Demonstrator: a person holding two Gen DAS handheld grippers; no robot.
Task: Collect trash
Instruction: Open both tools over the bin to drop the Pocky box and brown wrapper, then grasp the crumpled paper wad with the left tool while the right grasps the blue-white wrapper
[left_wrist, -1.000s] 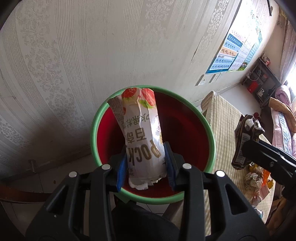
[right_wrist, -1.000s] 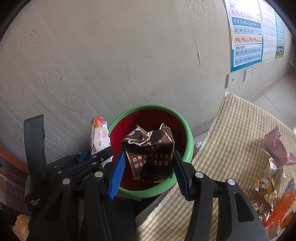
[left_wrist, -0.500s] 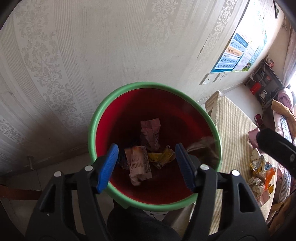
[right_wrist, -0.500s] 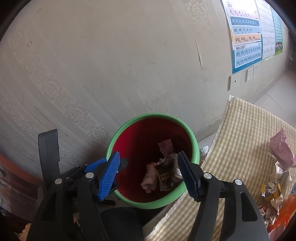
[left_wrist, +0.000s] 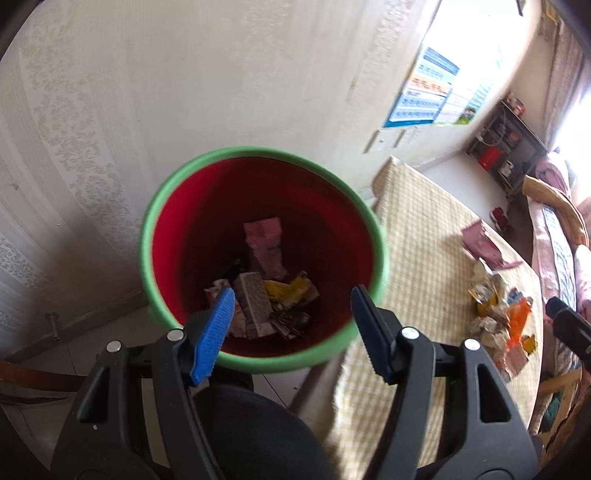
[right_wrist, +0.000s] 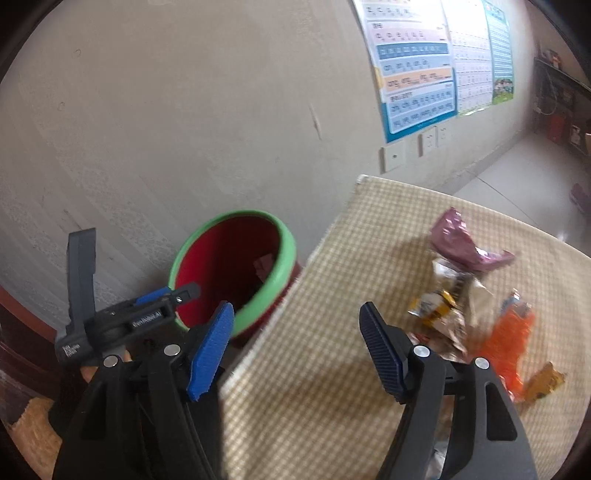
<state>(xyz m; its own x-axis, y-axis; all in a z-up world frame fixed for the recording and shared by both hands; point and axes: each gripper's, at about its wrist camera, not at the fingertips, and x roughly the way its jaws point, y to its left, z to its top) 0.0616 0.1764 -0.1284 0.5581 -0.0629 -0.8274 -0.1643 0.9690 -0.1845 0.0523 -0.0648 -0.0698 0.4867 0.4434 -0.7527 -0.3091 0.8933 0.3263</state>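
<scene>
A red bin with a green rim (left_wrist: 184, 177) stands on the floor by the wall and also shows in the right wrist view (right_wrist: 286, 254). Several wrappers (left_wrist: 258, 295) lie at its bottom. My left gripper (left_wrist: 291, 332) is open and empty above the bin's near rim. My right gripper (right_wrist: 295, 350) is open and empty over the checked tablecloth (right_wrist: 314, 387). A heap of trash lies on the cloth: a pink wrapper (right_wrist: 461, 243), an orange wrapper (right_wrist: 509, 343) and crumpled packets (right_wrist: 443, 306). The heap also shows in the left wrist view (left_wrist: 498, 314).
The patterned wall (left_wrist: 184, 74) rises behind the bin, with posters (right_wrist: 417, 66) and sockets (right_wrist: 393, 157). A shelf unit (left_wrist: 506, 151) stands at the far end of the room. A bed with pink bedding (left_wrist: 561, 229) lies right of the table.
Both grippers opened and dropped their wrappers into the bin. The right gripper has since swung right, from over the bin to over the tablecloth. The left gripper has drawn back a little.
</scene>
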